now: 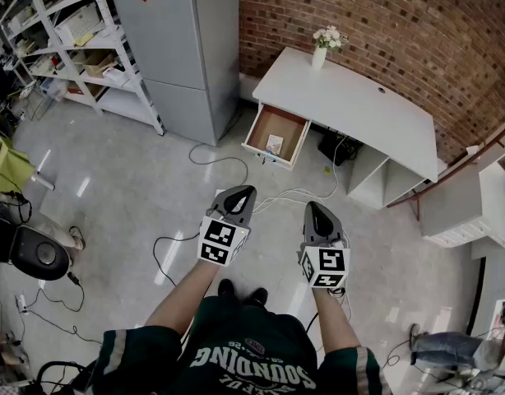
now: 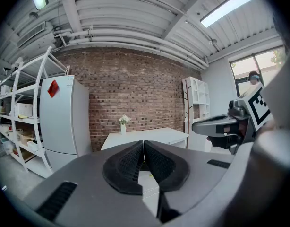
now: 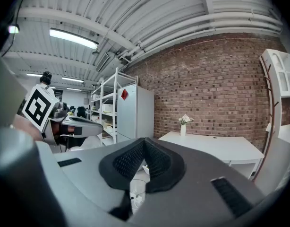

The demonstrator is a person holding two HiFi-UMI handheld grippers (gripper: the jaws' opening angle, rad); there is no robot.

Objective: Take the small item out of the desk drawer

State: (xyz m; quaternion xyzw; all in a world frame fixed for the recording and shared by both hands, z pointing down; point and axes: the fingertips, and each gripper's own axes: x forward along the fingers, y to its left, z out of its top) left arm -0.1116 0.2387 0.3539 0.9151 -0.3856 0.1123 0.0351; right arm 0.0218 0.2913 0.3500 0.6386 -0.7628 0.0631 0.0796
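We stand on a big grey floor [image 1: 129, 196], looking down. A red brick wall [image 1: 384, 23] runs along the far side. A tall grey fridge [image 1: 187, 48] stands against it, and a white shelf rack [image 1: 71, 39] full of boxes stands just beside the fridge.

A white worktop [image 1: 351, 105] stands by the brick wall too. Its drawer [image 1: 279, 122] is pulled out and open. Thin cables [image 1: 211, 159] lie in loops on the floor between us and the drawer.

We hold the left gripper [image 1: 245, 192] and the right gripper [image 1: 313, 208] out in front, side by side, over the floor. Both are well away from the drawer. The left fingers [image 2: 128, 164] are pressed together with nothing in them. The right fingers [image 3: 128, 162] are pressed together too, and they hold nothing.

A small white vase of flowers [image 1: 325, 44] stands upright on the far corner of the worktop. The small item [image 1: 275, 145] is flat and pale, and it lies inside the open drawer, near the front.
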